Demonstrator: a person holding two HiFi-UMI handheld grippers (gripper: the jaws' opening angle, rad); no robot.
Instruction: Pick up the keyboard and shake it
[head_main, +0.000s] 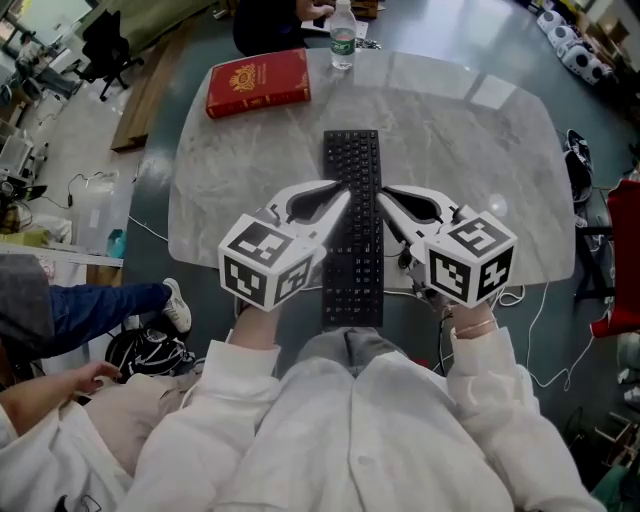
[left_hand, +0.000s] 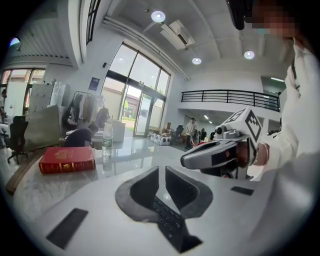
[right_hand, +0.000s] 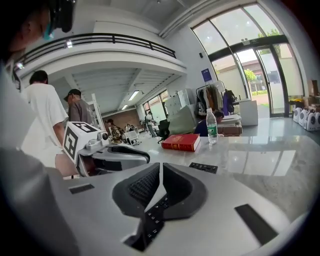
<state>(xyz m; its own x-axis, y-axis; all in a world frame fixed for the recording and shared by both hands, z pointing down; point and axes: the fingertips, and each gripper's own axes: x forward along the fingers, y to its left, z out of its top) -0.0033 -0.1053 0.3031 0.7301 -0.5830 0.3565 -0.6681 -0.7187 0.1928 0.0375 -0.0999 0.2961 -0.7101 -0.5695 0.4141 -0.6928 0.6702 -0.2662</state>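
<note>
Keyboard (head_main: 352, 230) clamped on both sides.
Left hand-held gripper (head_main: 338, 205) and right hand-held gripper (head_main: 384, 205) each pinch a long edge; its long axis runs forward between them.

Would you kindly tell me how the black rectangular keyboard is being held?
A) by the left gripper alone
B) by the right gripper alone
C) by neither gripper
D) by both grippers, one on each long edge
D: the head view shows the left gripper and the right gripper each clamped on a long edge of the black rectangular keyboard.
</note>
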